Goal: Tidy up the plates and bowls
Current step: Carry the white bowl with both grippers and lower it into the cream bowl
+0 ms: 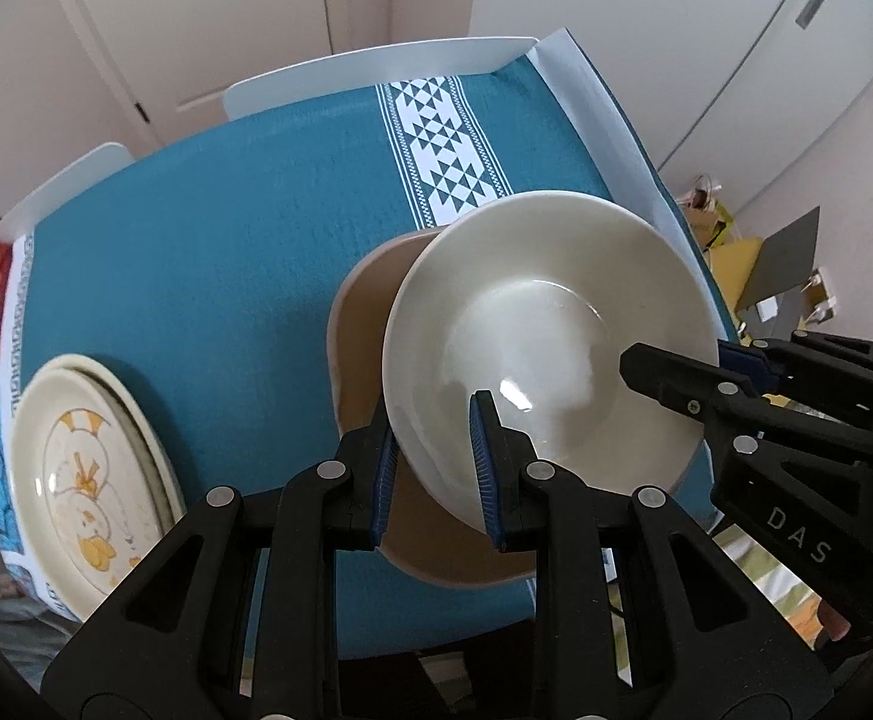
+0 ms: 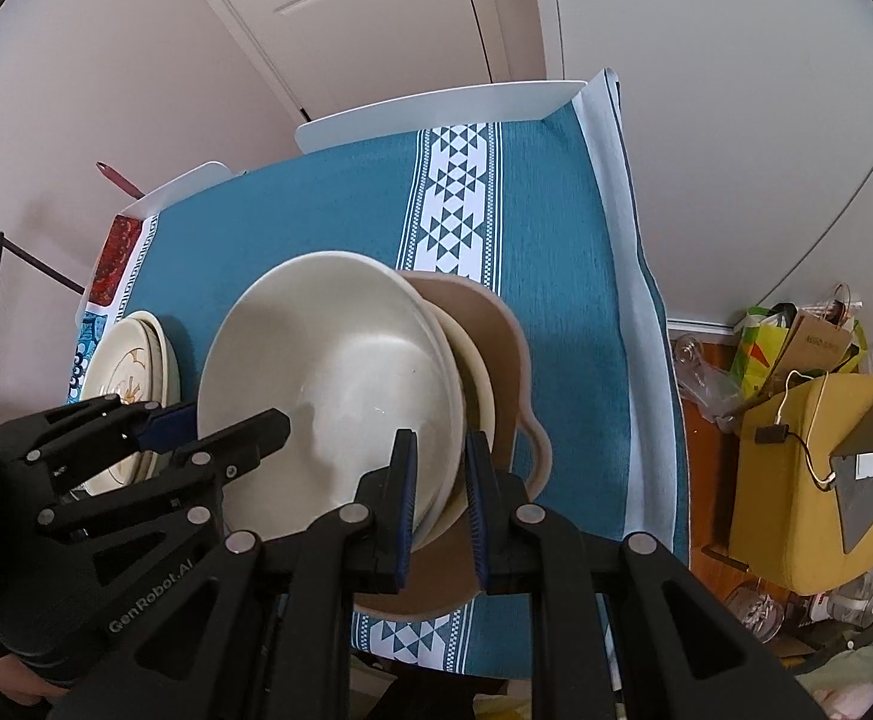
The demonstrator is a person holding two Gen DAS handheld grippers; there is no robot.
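A cream bowl (image 1: 532, 324) (image 2: 328, 372) hangs just over a tan dish (image 1: 358, 324) (image 2: 496, 348) that lies on the teal cloth. My left gripper (image 1: 436, 474) (image 2: 196, 420) is shut on the bowl's left rim, one finger inside and one outside. On the opposite rim my right gripper (image 2: 441, 498) (image 1: 676, 378) is shut in the same way. A second cream rim (image 2: 477, 372) shows under the bowl in the right wrist view; whether it is a separate nested bowl I cannot tell. A stack of cream plates with a duck picture (image 1: 88, 480) (image 2: 130, 360) lies at the table's left end.
The table (image 1: 196, 240) carries a teal cloth with a white patterned band (image 1: 442, 144). White chair backs (image 1: 376, 72) stand at the far edge. Beyond the right edge, a yellow box (image 2: 796, 480), bags and glassware clutter the floor.
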